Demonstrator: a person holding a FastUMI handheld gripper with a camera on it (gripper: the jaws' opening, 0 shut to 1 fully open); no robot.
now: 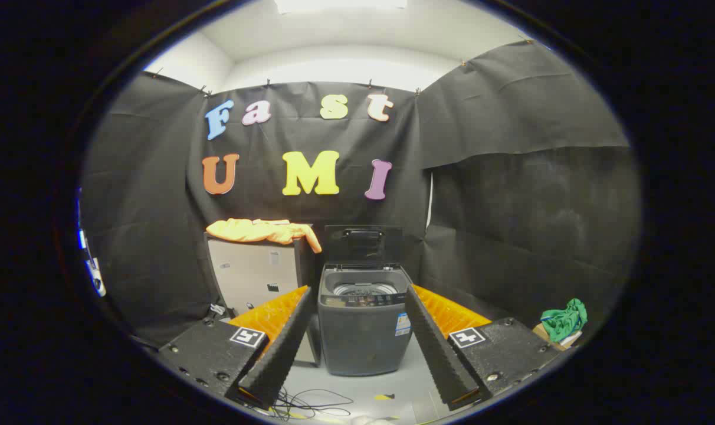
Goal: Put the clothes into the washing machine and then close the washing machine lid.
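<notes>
A grey top-loading washing machine (362, 321) stands on the floor ahead, seen between my two fingers, with its lid (363, 243) raised upright at the back and the drum open. An orange garment (264, 231) lies spread on top of a pale cabinet (254, 273) just left of the machine, beyond my left finger. My gripper (357, 342) is open, its black ribbed fingers (282, 348) spread wide with nothing between them, well short of the machine.
A green cloth (564, 319) lies on a cardboard box (551, 337) on the floor to the right, beyond my right finger. Loose cables (310, 404) lie on the grey floor (393, 383) just below the fingers. Black cloth walls (528, 224) close the booth.
</notes>
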